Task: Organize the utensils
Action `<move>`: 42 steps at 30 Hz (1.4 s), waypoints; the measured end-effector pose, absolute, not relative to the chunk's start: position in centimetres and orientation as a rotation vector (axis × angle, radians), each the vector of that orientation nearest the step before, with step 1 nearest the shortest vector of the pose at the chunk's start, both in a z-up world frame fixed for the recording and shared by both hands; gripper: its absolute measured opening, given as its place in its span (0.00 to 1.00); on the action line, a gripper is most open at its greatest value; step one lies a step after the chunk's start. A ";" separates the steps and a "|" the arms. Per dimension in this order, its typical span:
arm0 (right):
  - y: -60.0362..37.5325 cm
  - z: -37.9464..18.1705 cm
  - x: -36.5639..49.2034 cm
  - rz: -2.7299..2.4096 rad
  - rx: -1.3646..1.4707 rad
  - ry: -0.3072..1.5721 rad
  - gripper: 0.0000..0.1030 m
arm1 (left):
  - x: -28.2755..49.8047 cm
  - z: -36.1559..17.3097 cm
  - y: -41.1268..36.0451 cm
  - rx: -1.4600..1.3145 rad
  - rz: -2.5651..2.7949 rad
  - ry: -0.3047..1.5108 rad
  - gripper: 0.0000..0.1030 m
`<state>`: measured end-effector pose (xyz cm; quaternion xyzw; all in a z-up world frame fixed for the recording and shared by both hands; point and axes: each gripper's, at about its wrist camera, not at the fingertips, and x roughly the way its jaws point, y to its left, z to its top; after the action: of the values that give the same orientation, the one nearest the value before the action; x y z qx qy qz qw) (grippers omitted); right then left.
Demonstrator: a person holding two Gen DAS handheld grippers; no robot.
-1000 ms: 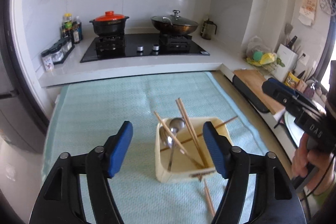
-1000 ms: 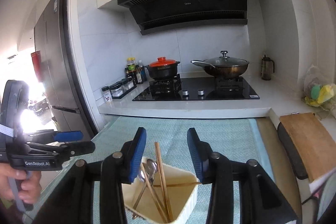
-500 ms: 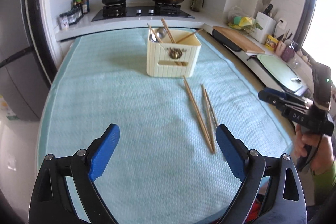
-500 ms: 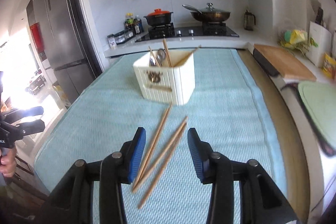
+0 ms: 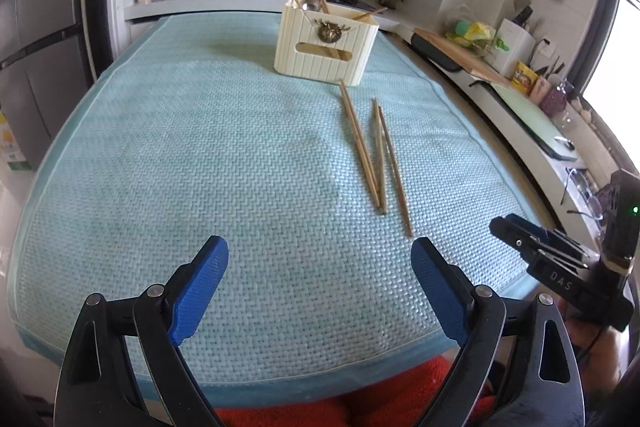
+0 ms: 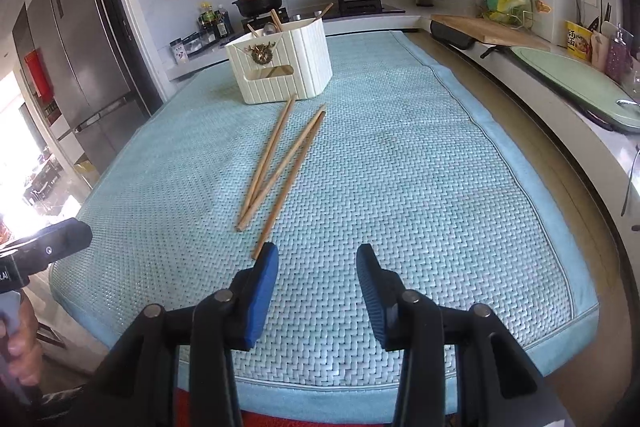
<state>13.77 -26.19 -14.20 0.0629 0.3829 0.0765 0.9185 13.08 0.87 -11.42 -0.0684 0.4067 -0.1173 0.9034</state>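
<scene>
prog: part done | some utensils in holder (image 5: 326, 47) | 3 chopsticks (image 5: 372, 147) loose on tabletop mat (image 5: 200, 147) | L gripper (image 5: 319, 267) fingers wide, empty | R gripper (image 6: 317, 279) fingers part-open, empty

Your work surface is a table covered by a pale blue woven mat (image 5: 200, 155). On the mat, toward its far end, stands a cream ribbed utensil box (image 5: 326, 45). Just in front of the box, three wooden chopsticks (image 5: 376, 151) lie loose, their near ends converging.
</scene>
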 end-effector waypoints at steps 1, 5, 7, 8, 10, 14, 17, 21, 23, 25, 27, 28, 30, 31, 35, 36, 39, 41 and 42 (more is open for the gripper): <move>-26.0 -14.3 13.8 0.163 0.120 0.791 0.40 | 12.7 -11.4 0.9 -0.133 -0.230 0.839 0.91; -25.2 -14.8 15.0 0.199 0.110 0.817 0.36 | 11.5 -11.5 1.9 -0.118 -0.181 0.813 0.91; -25.1 -15.4 16.1 0.198 0.109 0.829 0.29 | 11.4 -11.8 2.7 -0.112 -0.148 0.816 0.91; -25.0 -15.7 16.7 0.198 0.115 0.836 0.25 | 11.6 -12.0 3.1 -0.117 -0.134 0.821 0.91; -24.9 -16.3 18.3 0.210 0.130 0.854 0.20 | 11.9 -12.4 3.8 -0.144 -0.127 0.835 0.91; -24.1 -17.4 22.4 0.221 0.133 0.897 0.19 | 12.8 -12.7 3.9 -0.160 -0.126 0.852 0.91; -23.1 -18.1 25.8 0.227 0.123 0.918 0.19 | 13.6 -13.0 3.4 -0.153 -0.121 0.862 0.91; -21.8 -19.3 29.3 0.229 0.098 0.939 0.19 | 14.9 -13.3 3.1 -0.158 -0.117 0.876 0.91; -21.2 -19.3 30.3 0.217 0.055 0.935 0.19 | 15.9 -13.7 2.9 -0.161 -0.119 0.887 0.91; -20.6 -19.2 31.2 0.214 0.001 0.935 0.17 | 17.4 -14.2 2.3 -0.158 -0.132 0.913 0.91; -20.5 -19.2 32.1 0.215 -0.036 0.931 0.16 | 19.0 -14.5 1.7 -0.148 -0.143 0.915 0.91; -20.7 -19.1 32.5 0.200 -0.043 0.929 0.16 | 19.9 -14.4 1.3 -0.139 -0.146 0.910 0.91; -21.7 -19.1 33.3 0.184 -0.027 0.935 0.16 | 21.9 -14.3 0.5 -0.130 -0.164 0.906 0.91; -22.2 -19.1 33.4 0.181 -0.016 0.933 0.15 | 22.9 -14.2 0.0 -0.135 -0.179 0.900 0.91; -23.0 -19.3 32.8 0.191 -0.009 0.904 0.14 | 27.5 -14.6 -2.5 -0.158 -0.242 0.905 0.91; -23.2 -19.3 32.6 0.193 -0.007 0.894 0.14 | 28.5 -14.8 -3.3 -0.157 -0.253 0.908 0.91; -23.9 -19.4 32.3 0.200 0.048 0.894 0.14 | 31.0 -16.1 -5.8 -0.090 -0.251 0.935 0.91; -24.7 -19.6 32.3 0.218 0.111 0.893 0.14 | 32.1 -17.1 -6.9 -0.023 -0.209 0.957 0.91; -25.0 -19.7 32.3 0.225 0.136 0.893 0.14 | 32.5 -17.6 -7.1 -0.007 -0.189 0.969 0.91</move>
<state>32.32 -25.00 -19.66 0.0656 0.4306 0.1086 0.8936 32.52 -7.14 -17.62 -0.0032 0.4650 -0.0905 0.8807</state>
